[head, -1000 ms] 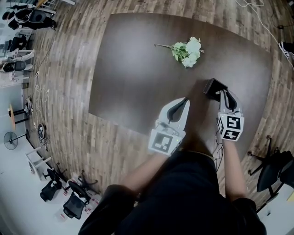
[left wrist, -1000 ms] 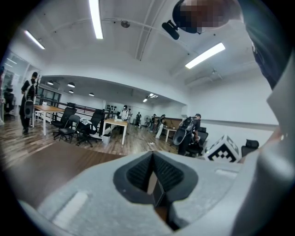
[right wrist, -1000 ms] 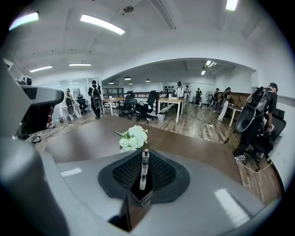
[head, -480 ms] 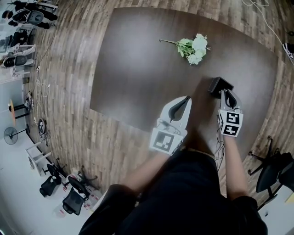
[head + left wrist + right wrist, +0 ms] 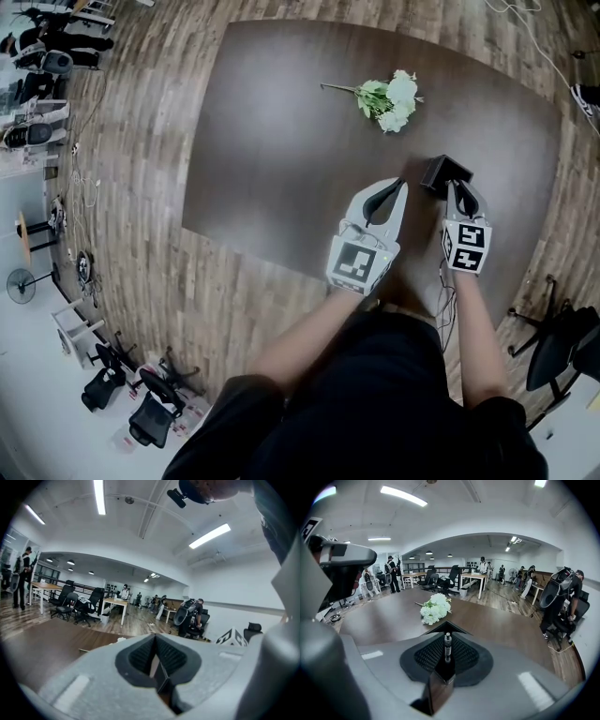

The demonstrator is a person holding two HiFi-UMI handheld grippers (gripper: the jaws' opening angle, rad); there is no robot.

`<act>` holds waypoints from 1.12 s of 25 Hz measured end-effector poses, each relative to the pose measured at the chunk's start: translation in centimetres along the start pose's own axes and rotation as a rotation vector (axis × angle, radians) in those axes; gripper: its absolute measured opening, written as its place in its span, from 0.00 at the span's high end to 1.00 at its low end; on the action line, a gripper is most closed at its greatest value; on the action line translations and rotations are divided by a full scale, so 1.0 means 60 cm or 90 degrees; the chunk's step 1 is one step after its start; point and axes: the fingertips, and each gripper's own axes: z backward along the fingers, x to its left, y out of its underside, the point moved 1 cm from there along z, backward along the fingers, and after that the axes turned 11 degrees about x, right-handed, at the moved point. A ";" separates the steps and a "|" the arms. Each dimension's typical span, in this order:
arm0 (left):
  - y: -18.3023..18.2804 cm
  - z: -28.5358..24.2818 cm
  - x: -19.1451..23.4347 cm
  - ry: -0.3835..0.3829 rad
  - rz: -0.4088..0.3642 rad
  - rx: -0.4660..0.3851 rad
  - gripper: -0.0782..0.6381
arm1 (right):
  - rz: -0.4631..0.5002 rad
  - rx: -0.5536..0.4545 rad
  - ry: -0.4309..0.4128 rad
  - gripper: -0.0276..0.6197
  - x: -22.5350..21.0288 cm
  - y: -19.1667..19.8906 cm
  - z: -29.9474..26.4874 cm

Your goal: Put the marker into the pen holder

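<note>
My right gripper is shut on a dark marker, which stands out between the pads and points forward. Right past its tip is the black pen holder, whose rim shows as a dark corner just beyond the jaws. In the head view the marker itself is hidden by the gripper. My left gripper hovers over the table just left of the holder; its pads meet with nothing between them.
A bunch of white flowers lies on the dark brown table beyond the holder, also seen in the right gripper view as white flowers. Wooden floor surrounds the table. Desks, office chairs and people stand further off.
My left gripper has moved forward and to the right, closer to the pen holder. The right gripper stays at the holder with the marker in it.
</note>
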 end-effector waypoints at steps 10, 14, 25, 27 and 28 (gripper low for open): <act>0.011 -0.006 -0.022 0.012 -0.004 0.007 0.89 | -0.028 -0.019 -0.022 0.76 0.002 -0.005 0.017; 0.006 0.005 -0.033 0.009 -0.009 0.004 0.89 | -0.033 -0.039 -0.022 0.75 0.002 -0.019 0.042; -0.023 0.065 -0.084 0.019 -0.029 -0.029 0.89 | -0.052 -0.073 -0.025 0.77 0.018 -0.032 0.155; -0.027 0.082 -0.095 0.023 -0.030 -0.031 0.89 | -0.049 -0.088 -0.025 0.79 0.025 -0.041 0.195; -0.030 0.091 -0.100 0.025 -0.030 -0.033 0.89 | -0.050 -0.097 -0.023 0.81 0.027 -0.045 0.216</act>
